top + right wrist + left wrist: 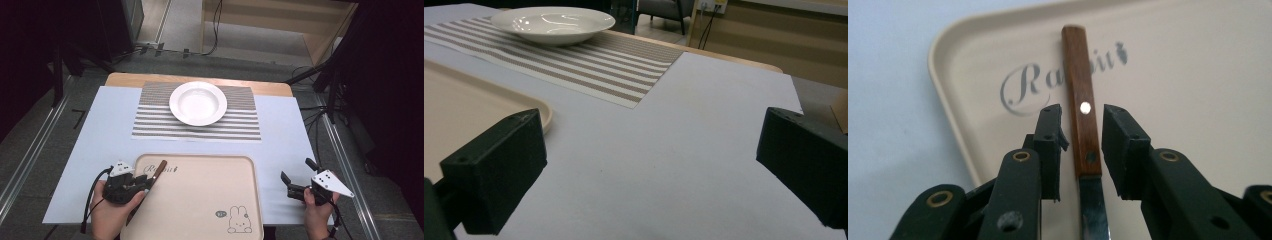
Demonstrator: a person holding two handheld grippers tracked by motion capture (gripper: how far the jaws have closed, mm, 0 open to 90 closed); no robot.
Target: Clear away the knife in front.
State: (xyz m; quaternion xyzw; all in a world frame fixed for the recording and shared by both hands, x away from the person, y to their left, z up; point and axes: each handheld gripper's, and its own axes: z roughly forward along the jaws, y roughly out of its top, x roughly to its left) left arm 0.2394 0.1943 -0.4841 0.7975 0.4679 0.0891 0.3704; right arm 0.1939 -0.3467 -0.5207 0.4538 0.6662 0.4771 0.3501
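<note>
Knife point(1082, 120), wood-handled, flat on tray point(973, 150): our left gripper point(1082, 131) straddles the handle, pads narrowly apart, not gripping; right gripper point(296, 180) idles wide for balance.

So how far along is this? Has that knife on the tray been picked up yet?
Not yet. Already laid: the white bowl sits on the striped mat. In hand: the left gripper has its jaws on either side of the knife, by its wooden handle, with small gaps showing, so no grip. The knife lies on the beige tray. The right gripper waits open over the table. Gripping and lifting are left.
</note>
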